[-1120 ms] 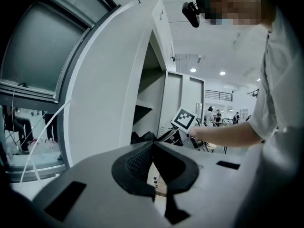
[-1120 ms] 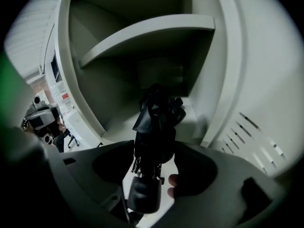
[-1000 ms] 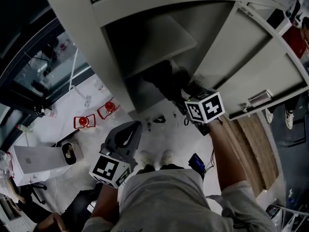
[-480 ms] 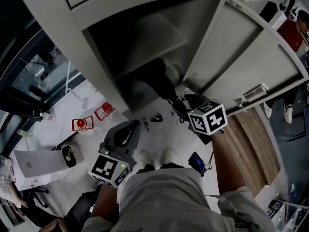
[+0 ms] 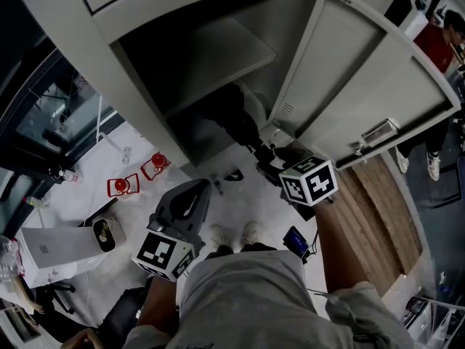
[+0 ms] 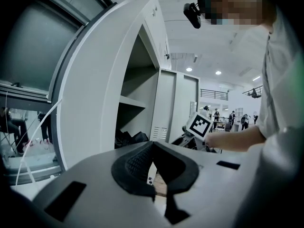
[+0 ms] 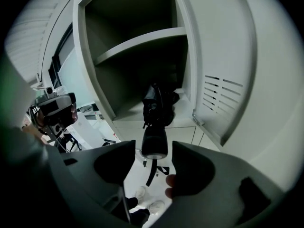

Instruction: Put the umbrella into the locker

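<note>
A black folded umbrella (image 5: 231,115) lies in the lower compartment of the open grey locker (image 5: 131,86), under its shelf (image 5: 211,57). In the right gripper view the umbrella (image 7: 159,103) points its handle (image 7: 154,141) out of the locker toward me. My right gripper (image 7: 153,146) is open, one jaw on each side of the handle's end and neither touching it. In the head view the right gripper (image 5: 272,155) hangs just outside the locker's opening. My left gripper (image 5: 196,191) is held low by my waist, away from the locker. The left gripper (image 6: 153,144) is shut on nothing.
The locker door (image 5: 363,86) stands swung open to the right. Two small red objects (image 5: 123,185) and a white box (image 5: 54,242) lie on the floor at the left, by a glass wall. A small device (image 5: 296,242) lies near my shoes (image 5: 232,235). People stand at the far right (image 5: 436,42).
My right gripper has drawn back a little from the locker while the umbrella stays in the compartment. The left gripper has not moved.
</note>
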A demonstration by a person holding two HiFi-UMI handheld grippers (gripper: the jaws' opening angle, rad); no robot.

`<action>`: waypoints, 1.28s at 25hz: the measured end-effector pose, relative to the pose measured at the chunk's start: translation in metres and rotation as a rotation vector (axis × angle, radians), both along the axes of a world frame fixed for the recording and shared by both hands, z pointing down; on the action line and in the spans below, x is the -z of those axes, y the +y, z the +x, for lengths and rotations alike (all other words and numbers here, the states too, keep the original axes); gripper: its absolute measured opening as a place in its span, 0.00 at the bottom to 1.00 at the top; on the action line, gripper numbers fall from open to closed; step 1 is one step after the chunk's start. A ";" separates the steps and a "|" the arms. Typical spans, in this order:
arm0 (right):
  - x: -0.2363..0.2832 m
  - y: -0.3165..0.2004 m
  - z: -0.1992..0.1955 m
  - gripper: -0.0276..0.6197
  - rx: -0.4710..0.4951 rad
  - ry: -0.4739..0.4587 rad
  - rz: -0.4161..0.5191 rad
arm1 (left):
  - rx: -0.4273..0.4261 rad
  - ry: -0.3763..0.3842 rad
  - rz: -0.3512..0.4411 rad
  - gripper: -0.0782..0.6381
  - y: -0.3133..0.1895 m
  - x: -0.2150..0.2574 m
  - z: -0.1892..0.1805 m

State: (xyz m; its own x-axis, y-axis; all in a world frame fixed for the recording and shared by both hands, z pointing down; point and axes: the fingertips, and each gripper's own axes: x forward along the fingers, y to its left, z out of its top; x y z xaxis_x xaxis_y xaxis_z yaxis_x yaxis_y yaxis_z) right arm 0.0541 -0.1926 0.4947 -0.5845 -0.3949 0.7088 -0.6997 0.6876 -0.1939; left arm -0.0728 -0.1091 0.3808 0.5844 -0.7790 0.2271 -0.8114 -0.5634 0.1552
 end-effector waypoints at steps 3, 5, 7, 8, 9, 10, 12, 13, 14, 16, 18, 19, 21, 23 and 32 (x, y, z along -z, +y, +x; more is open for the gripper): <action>-0.001 0.001 0.001 0.43 -0.002 0.002 -0.003 | 0.001 0.000 -0.001 0.13 0.002 0.000 0.000; -0.002 0.002 0.002 0.43 -0.001 0.003 -0.007 | 0.004 0.001 -0.002 0.13 0.002 0.000 0.001; -0.003 0.003 0.001 0.43 0.004 0.004 -0.011 | 0.003 -0.004 -0.008 0.13 0.003 -0.002 0.000; -0.004 0.004 0.000 0.43 0.007 0.006 -0.014 | 0.003 -0.006 -0.010 0.13 0.003 -0.003 0.001; -0.006 0.005 0.000 0.43 0.010 0.008 -0.017 | 0.004 -0.006 -0.008 0.13 0.003 -0.003 0.001; -0.007 0.005 -0.001 0.42 0.010 0.011 -0.019 | 0.004 -0.004 -0.002 0.13 0.003 -0.002 0.001; -0.008 0.005 0.001 0.39 0.001 0.018 -0.017 | 0.004 -0.001 0.005 0.13 0.003 0.000 0.002; -0.008 0.004 0.002 0.37 -0.006 0.021 -0.013 | 0.004 -0.001 0.006 0.13 0.003 0.000 0.002; -0.008 0.003 0.003 0.35 -0.011 0.024 -0.010 | 0.005 -0.001 0.005 0.13 0.003 0.000 0.002; -0.008 0.003 0.003 0.33 -0.012 0.027 -0.010 | 0.007 -0.001 -0.001 0.13 0.004 -0.001 0.002; -0.007 0.003 0.003 0.33 -0.010 0.030 -0.010 | 0.007 -0.003 -0.006 0.13 0.005 -0.002 0.001; -0.007 0.003 0.003 0.33 -0.010 0.031 -0.009 | 0.007 -0.003 -0.005 0.13 0.005 -0.002 0.002; -0.006 0.003 0.003 0.33 -0.011 0.034 -0.006 | 0.006 -0.003 -0.002 0.13 0.005 -0.002 0.002; -0.006 0.003 0.003 0.33 -0.012 0.035 -0.004 | 0.004 -0.001 0.004 0.13 0.004 -0.001 0.003; 0.005 -0.003 0.004 0.33 -0.021 0.041 0.025 | -0.003 0.003 -0.006 0.13 0.003 -0.002 0.006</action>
State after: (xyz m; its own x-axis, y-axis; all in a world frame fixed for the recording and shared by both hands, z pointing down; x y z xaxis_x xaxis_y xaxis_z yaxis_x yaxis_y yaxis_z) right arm 0.0580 -0.1957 0.4899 -0.5465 -0.4244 0.7220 -0.7212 0.6768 -0.1481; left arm -0.0672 -0.1059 0.3824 0.5871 -0.7762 0.2299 -0.8095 -0.5646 0.1609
